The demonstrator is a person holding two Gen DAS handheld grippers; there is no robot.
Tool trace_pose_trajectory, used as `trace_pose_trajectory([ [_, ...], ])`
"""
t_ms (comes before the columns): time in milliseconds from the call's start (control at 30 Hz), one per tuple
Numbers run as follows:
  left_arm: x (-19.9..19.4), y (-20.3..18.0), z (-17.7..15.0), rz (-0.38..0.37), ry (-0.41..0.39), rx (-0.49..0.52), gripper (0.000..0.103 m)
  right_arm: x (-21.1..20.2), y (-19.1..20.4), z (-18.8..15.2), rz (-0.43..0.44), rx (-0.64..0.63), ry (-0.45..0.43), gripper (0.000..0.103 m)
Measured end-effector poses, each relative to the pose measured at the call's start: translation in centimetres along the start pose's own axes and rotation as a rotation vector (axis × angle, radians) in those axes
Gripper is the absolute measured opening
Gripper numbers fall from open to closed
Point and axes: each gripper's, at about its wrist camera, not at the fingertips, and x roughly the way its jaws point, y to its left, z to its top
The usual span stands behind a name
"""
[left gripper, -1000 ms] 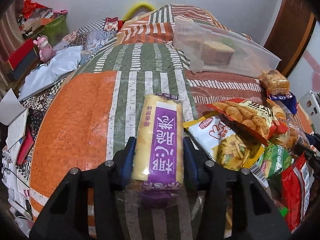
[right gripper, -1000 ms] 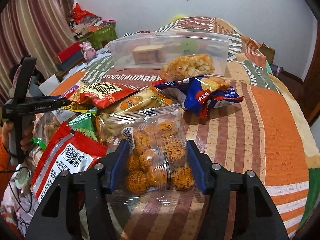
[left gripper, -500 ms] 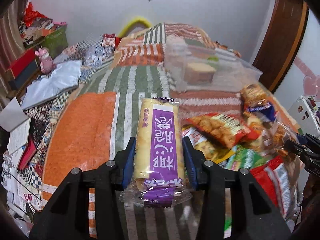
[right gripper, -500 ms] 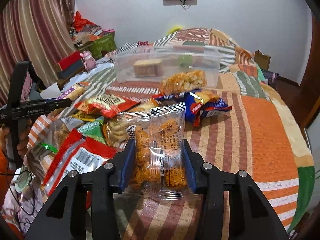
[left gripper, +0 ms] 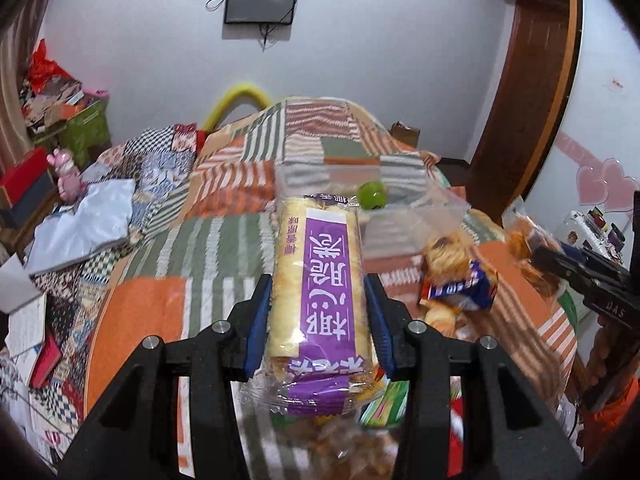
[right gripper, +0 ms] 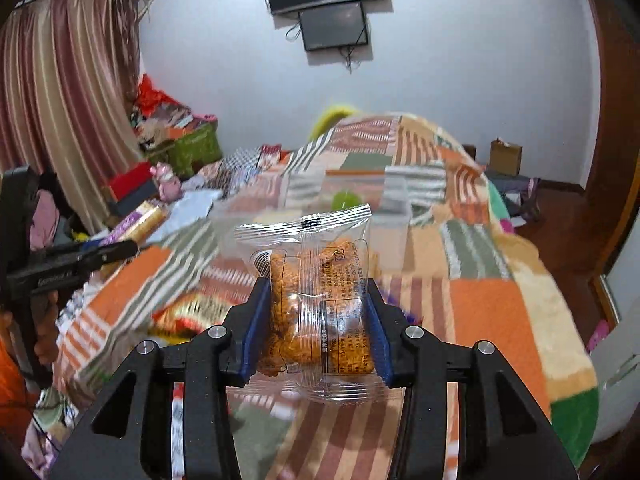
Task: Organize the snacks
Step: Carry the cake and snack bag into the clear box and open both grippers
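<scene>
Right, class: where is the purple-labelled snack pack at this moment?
In the left wrist view the purple-labelled snack pack sits centre frame, clamped in the left gripper, lifted above the bed, pointing toward the clear plastic box.

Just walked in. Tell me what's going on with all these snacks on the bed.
A person is sorting snacks with a handheld gripper in each hand. The left gripper has its jaws shut on a purple-labelled roll pack, held above the quilt. The right gripper is clamped on a clear bag of orange snacks. Both point toward the clear plastic bin further up the bed. Other packets lie on the quilt.
</scene>
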Motion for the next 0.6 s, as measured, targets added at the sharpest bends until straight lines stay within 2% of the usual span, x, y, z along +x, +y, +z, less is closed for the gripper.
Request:
trace_pose_trajectory([
  [300,3.8,-2.2,3.7,-0.053,0.021,0.011,0.044,2.4,-0.9,3.5,-0.009,0.006,-0.045,0.041],
  [600,8.1,-3.8,7.1,-0.044,0.046,0.035,0.044,5.5,-1.6,5.4,-0.018,-0.001,-0.039,0.041],
])
